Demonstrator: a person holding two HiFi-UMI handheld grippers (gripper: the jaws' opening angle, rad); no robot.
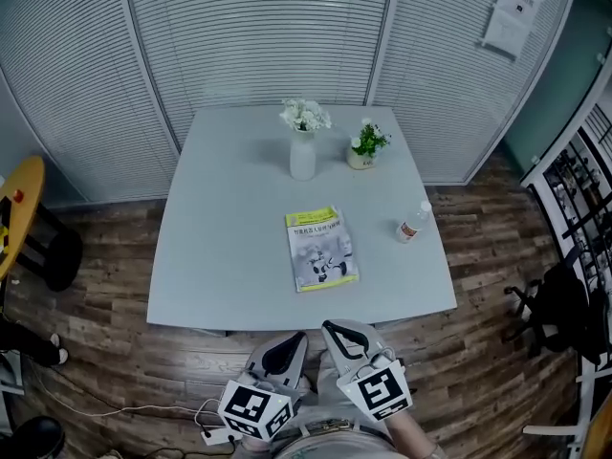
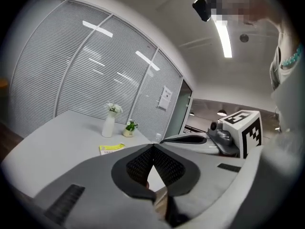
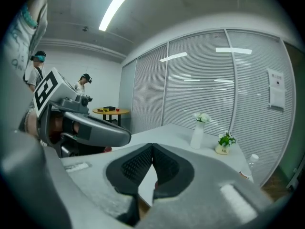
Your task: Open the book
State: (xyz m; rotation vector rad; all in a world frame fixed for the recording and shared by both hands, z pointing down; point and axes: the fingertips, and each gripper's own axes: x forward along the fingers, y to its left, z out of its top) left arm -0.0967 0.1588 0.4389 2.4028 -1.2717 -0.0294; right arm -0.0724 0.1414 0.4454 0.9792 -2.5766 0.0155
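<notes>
Left tongs (image 1: 297,337) and right tongs (image 1: 329,326) closed; book (image 1: 321,249) lies shut, yellow-banded.

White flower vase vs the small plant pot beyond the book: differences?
The tall white vase stands clearly higher than the squat cream pot. The vase holds white blossoms; the pot, leafy green sprigs. In the head view the vase is left of the pot. Both stand upright on the grey table.

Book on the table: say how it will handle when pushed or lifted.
The book looks thin and soft-covered, so it will probably flex rather than stay stiff. Lying flat on the smooth table, it may slide when pushed. It seems light, so lifting the cover could drag it along.
</notes>
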